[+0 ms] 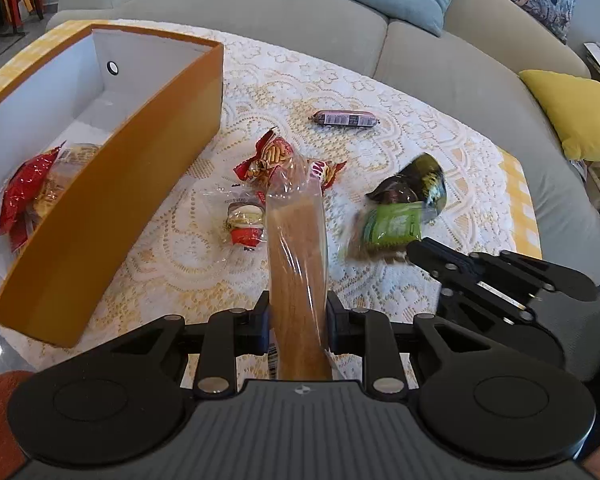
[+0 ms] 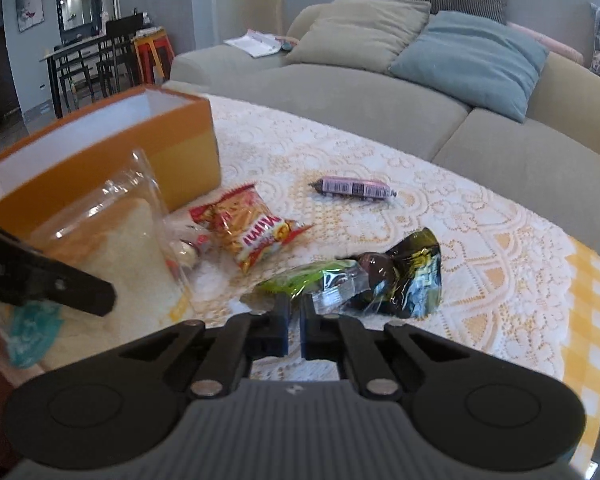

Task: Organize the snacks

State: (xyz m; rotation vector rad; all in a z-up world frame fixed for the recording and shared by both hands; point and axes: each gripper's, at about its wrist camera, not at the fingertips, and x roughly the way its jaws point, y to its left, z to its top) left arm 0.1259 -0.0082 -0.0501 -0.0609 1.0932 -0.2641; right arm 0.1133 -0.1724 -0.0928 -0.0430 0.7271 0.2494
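Observation:
My left gripper [image 1: 298,320] is shut on a long clear-wrapped slice of bread [image 1: 296,248], held above the lace-covered table [image 1: 400,92]. The same bread pack [image 2: 132,240] shows at the left of the right wrist view, with one of the left fingers [image 2: 80,292] on it. My right gripper [image 2: 294,314] is shut on the edge of a green snack packet [image 2: 300,280], seen blurred [image 1: 392,224] at the right gripper's tip [image 1: 414,250]. A dark packet [image 2: 408,280] lies against it; I cannot tell whether they are joined. The orange box [image 1: 112,200] stands at the left with red snack packs [image 1: 24,192] inside.
On the cloth lie a pink sausage [image 1: 344,119], a red-yellow snack bag [image 1: 268,156] and a small clear-wrapped pastry [image 1: 244,220]. A grey sofa [image 1: 300,28] with cushions curves behind the table. The table's yellow checked edge [image 2: 584,320] runs along the right.

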